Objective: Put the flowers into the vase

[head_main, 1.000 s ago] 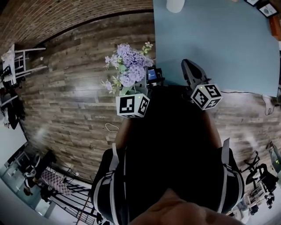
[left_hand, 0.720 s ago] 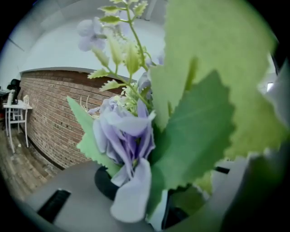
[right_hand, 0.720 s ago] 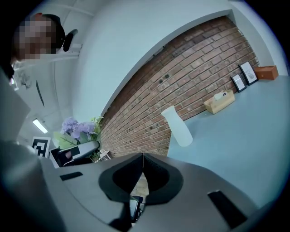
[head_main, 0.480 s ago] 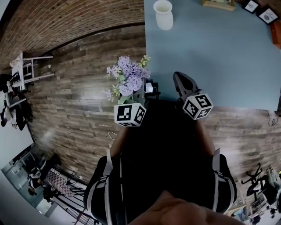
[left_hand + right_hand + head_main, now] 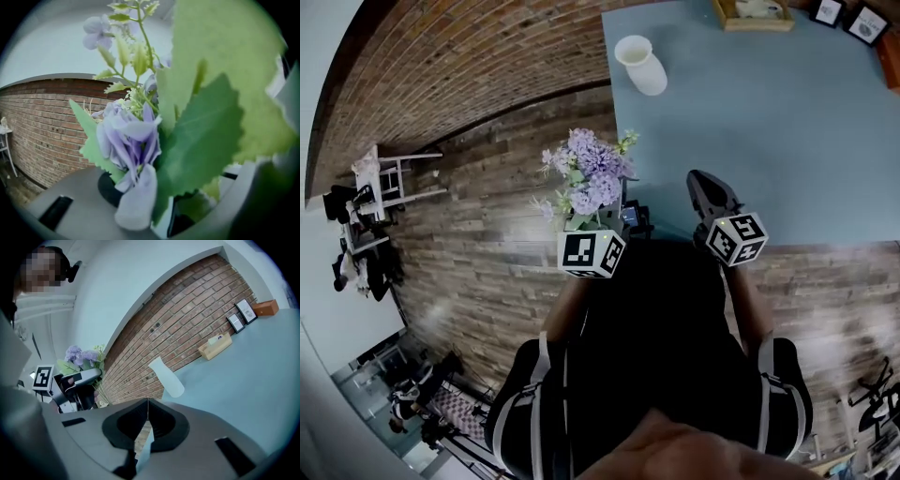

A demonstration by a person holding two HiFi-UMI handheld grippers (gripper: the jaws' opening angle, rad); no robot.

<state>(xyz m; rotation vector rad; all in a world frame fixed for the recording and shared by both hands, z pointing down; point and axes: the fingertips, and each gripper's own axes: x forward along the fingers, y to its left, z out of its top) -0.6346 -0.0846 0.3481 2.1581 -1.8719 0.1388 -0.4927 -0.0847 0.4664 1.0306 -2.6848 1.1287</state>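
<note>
Both claws point forward, nearly level. The left claw pinches the stems of the upright lilac flowers with green leaves. The right claw is pressed together, empty. The white narrow-necked vase, cut off a second ago, now shows whole, far ahead on the blue counter, well apart from both claws.

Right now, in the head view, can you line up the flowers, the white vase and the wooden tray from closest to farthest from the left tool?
1. flowers: gripped in the left tool itself.
2. white vase: ahead, on the blue table, at its left edge.
3. wooden tray: farther back and right on the table.
</note>
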